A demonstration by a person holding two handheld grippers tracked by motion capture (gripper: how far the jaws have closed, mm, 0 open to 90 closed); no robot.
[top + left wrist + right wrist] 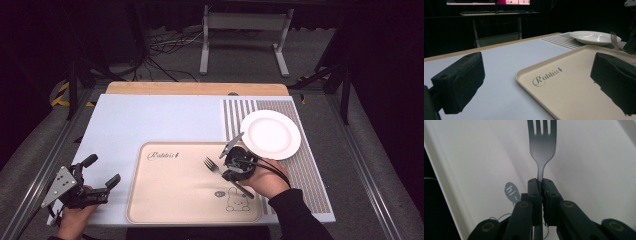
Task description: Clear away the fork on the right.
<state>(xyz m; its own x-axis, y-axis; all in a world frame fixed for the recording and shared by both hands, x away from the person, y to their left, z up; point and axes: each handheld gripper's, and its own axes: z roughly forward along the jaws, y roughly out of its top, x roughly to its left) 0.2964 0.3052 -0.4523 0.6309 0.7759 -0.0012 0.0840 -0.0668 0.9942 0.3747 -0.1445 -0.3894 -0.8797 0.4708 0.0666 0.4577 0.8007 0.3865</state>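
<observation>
A metal fork (212,166) is held low over the beige tray (170,195), tines toward the tray's far side. My right gripper (223,172) is shut on it; in the right gripper view the jaws pinch the neck of the fork (542,145) just below the tines, at the right gripper (541,185). My left gripper (102,171) rests off the tray's left edge on the pale mat, open and holding nothing. In the left gripper view its black pads (461,82) stand wide apart, with the tray (574,87) and fork (614,40) beyond.
A white plate (270,134) sits on the striped mat (310,170) just right of the tray's far corner, also seen as the plate (595,37). The tray bears a "Rabbit" print and a rabbit drawing (234,200). Metal rails run along both table sides.
</observation>
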